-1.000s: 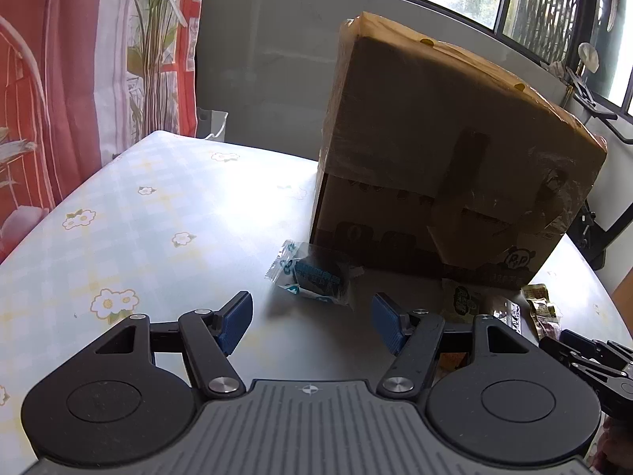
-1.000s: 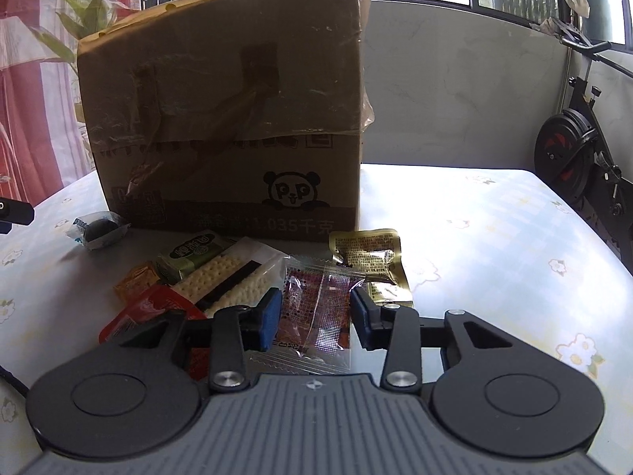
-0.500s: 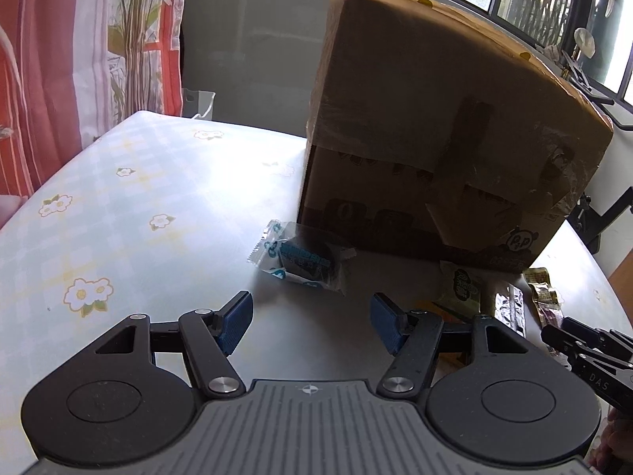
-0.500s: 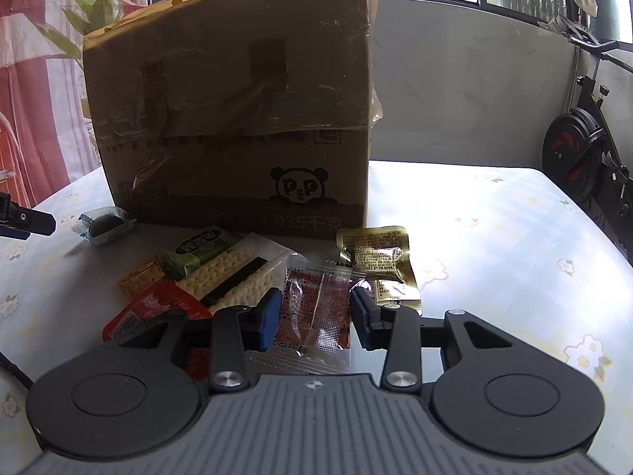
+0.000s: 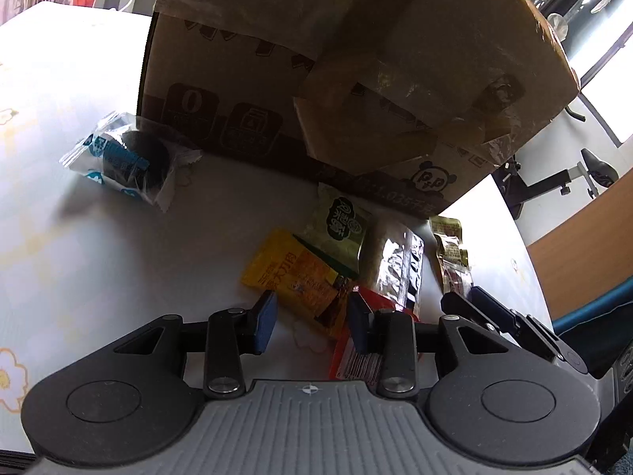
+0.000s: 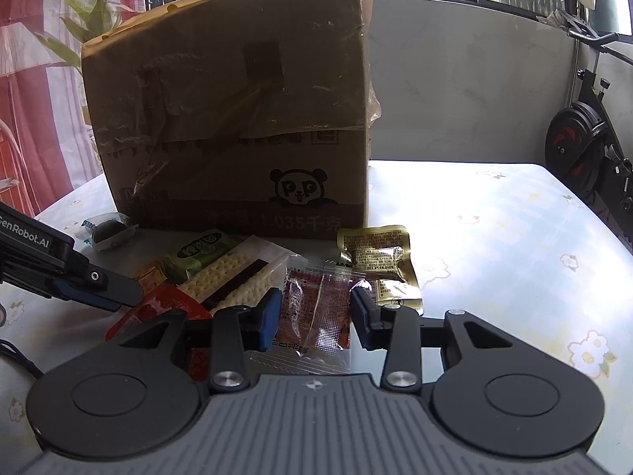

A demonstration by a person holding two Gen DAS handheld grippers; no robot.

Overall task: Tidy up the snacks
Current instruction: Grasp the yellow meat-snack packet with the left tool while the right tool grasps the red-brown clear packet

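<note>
Snack packets lie in front of a taped cardboard box. My left gripper points down over the pile. Its jaws are closing around the near corner of a yellow packet, and the pads do not press on it. A red packet lies under its right finger. A green packet and a cracker packet lie just beyond. My right gripper is held low with a clear red packet flat on the table between its pads, not visibly squeezed.
A blue-and-white packet with a dark round cake sits apart at the box's left corner. A gold pouch lies to the right of the pile. The flowered table stretches to the right. An exercise bike stands behind it.
My left gripper has tipped down and swung right, from facing the blue-and-white packet to over the yellow one, and its jaws have narrowed. The right gripper has stayed put.
</note>
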